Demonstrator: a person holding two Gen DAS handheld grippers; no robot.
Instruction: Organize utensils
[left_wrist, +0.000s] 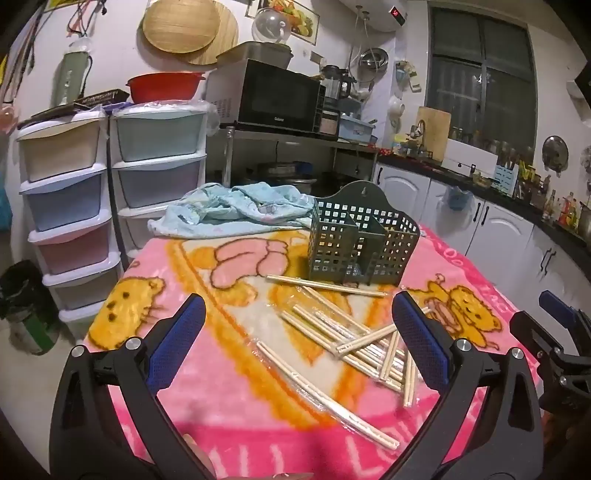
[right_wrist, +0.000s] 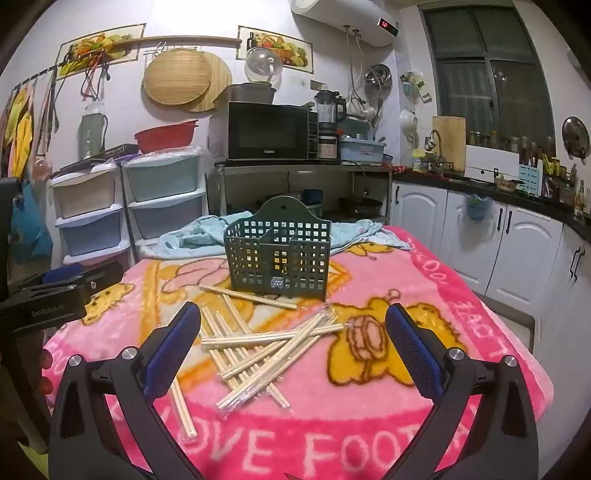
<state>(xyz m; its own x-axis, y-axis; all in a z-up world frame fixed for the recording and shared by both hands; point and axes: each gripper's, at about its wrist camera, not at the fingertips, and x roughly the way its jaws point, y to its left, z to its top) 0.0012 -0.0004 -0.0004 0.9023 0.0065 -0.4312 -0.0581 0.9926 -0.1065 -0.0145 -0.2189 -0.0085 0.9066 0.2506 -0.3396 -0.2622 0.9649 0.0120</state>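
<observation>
From the left wrist, the left gripper (left_wrist: 299, 325) hung wide open and empty above scattered wooden chopsticks (left_wrist: 343, 339) on the pink blanket (left_wrist: 229, 369) covering the bench, the green utensil caddy (left_wrist: 360, 240) just beyond. From the right wrist, the right gripper (right_wrist: 293, 332) likewise gaped empty over the pile, caddy upright behind.

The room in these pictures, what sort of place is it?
Most likely a home kitchen. A microwave stands on a metal shelf, a black counter with white cabinets runs under the window, and pot lids hang on the wall. Chopsticks lie before a green utensil holder.
</observation>
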